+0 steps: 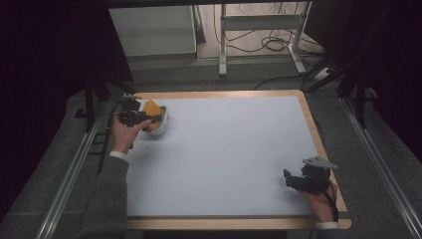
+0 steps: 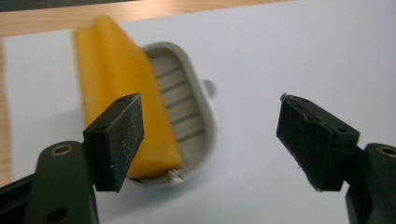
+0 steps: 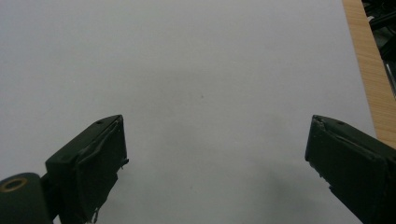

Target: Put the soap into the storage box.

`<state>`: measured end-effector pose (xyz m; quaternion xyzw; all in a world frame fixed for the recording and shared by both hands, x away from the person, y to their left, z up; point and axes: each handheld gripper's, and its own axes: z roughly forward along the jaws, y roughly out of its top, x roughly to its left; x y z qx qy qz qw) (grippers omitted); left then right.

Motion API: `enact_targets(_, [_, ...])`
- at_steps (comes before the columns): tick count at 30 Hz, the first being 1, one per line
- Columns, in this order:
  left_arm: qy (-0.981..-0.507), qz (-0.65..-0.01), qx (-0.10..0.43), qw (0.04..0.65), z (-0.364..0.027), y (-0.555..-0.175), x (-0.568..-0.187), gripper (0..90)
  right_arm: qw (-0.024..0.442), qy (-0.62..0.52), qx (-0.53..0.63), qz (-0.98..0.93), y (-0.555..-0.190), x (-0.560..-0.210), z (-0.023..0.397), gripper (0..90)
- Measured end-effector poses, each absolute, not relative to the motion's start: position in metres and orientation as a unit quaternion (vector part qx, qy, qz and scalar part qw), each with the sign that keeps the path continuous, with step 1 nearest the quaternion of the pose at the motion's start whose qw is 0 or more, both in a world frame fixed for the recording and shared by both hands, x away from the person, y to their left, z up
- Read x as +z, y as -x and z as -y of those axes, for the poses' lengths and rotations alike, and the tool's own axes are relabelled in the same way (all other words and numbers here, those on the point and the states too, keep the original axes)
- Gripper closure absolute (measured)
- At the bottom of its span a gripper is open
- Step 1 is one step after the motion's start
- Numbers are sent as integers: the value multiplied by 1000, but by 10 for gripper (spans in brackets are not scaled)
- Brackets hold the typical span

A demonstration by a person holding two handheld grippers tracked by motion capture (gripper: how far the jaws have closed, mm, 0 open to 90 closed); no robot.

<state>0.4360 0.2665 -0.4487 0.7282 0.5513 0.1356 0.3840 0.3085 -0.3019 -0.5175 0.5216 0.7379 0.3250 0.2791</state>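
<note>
A yellow block (image 1: 152,107) rests in a pale grey ribbed dish (image 1: 163,125) at the far left of the white table top (image 1: 224,149). My left gripper (image 1: 155,119) is right at the dish, its jaws pointing toward it. In the left gripper view the left gripper (image 2: 210,121) is open, with the yellow block (image 2: 121,79) and the dish (image 2: 191,107) just beyond its left jaw and no pad touching them. Near the front right corner, my right gripper (image 1: 288,178) rests low over the table. It stands open (image 3: 215,140) above bare white surface.
The table top has a wooden border (image 1: 224,93) all round. Metal rails (image 1: 69,174) run along both sides of the table. Behind it stand a white frame (image 1: 223,45), loose cables (image 1: 268,45) and a pale cabinet (image 1: 154,30).
</note>
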Motion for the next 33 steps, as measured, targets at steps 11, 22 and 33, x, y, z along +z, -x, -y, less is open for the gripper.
enact_targets(11, [-753,-497,128,411,-251,-377,-464,232,279,-520,325,-739,-308,-517,301,54])
enact_targets(22, [-782,-466,92,403,-243,-325,-497,209,279,-518,323,-742,-308,-518,298,54])
enact_targets(33, [-790,-462,72,397,-232,-321,-512,189,287,-513,325,-741,-308,-517,297,54])
